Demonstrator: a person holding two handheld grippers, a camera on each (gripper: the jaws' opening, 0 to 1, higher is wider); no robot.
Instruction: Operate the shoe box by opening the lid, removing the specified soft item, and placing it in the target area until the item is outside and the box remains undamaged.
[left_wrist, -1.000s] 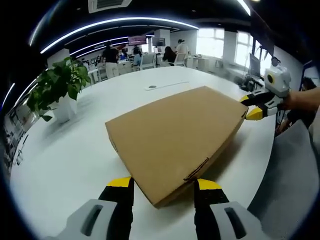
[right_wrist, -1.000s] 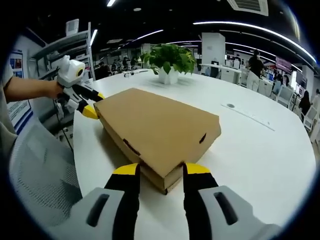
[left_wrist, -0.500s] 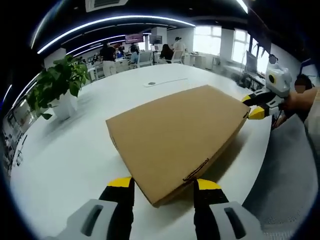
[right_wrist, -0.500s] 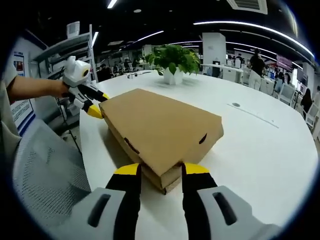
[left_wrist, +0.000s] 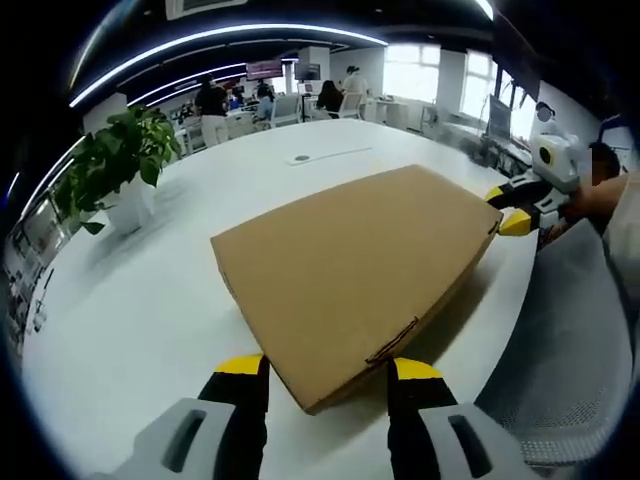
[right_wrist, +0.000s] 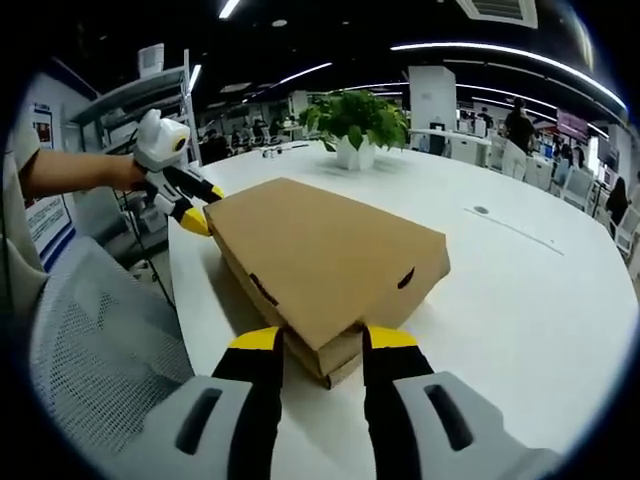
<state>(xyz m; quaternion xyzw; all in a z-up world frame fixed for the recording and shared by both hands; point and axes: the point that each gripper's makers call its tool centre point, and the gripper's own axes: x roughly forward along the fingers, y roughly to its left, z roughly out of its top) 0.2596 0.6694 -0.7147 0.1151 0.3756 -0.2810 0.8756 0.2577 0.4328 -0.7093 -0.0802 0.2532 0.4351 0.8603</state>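
A closed brown cardboard shoe box (left_wrist: 350, 270) lies flat on a white table (left_wrist: 130, 300). My left gripper (left_wrist: 328, 372) is open, and its yellow-tipped jaws straddle the box's near corner. In the right gripper view the same box (right_wrist: 320, 250) lies with another corner between the jaws of my open right gripper (right_wrist: 322, 342). Each gripper appears in the other's view at the opposite corner: the right gripper (left_wrist: 508, 208) and the left gripper (right_wrist: 205, 208), each held by a hand. The soft item is hidden inside the box.
A potted plant (left_wrist: 115, 170) (right_wrist: 358, 120) stands on the table beyond the box. A grey mesh chair (left_wrist: 580, 340) (right_wrist: 90, 350) sits by the table edge. People (left_wrist: 212, 110) and desks fill the office behind. Bare tabletop (right_wrist: 520, 290) spreads out beyond the box.
Both views have drifted slightly with the hands. The box stays shut and both grippers keep their places at opposite corners.
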